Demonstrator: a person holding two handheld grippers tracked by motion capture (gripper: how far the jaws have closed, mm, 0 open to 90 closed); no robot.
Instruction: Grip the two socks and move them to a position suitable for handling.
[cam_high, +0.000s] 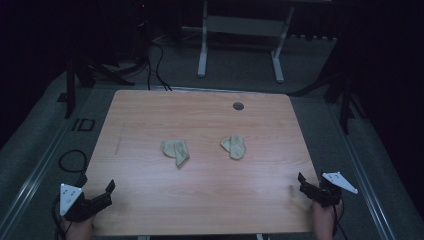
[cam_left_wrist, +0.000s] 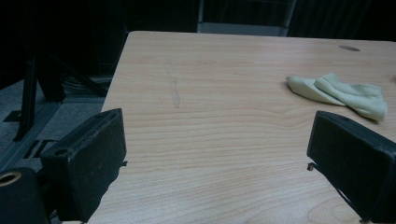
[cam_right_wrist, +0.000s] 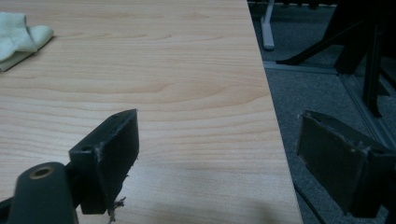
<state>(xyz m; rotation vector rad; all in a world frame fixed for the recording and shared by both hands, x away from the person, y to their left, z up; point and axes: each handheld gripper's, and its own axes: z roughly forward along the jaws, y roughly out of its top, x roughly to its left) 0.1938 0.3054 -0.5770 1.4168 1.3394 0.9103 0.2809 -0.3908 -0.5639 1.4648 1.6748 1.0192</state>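
I see my left gripper (cam_high: 95, 196) at the table's (cam_high: 200, 210) near left corner, jaws spread wide with nothing between them. My right gripper (cam_high: 311, 186) sits at the near right edge, also spread and empty — one jaw over the wood, the other past the edge. Two crumpled pale socks lie mid-table, well apart: the left sock (cam_high: 176, 151) and the right sock (cam_high: 234, 146).

Two crumpled pale green cloths lie on one wooden desk (cam_high: 150, 210): a left cloth (cam_high: 175, 150) and a right cloth (cam_high: 233, 146), apart from each other. One round dark hole (cam_high: 238, 106) sits in the desk near its far edge. Two grippers, the left gripper (cam_high: 95, 192) and the right gripper (cam_high: 303, 183), are at the near corners.
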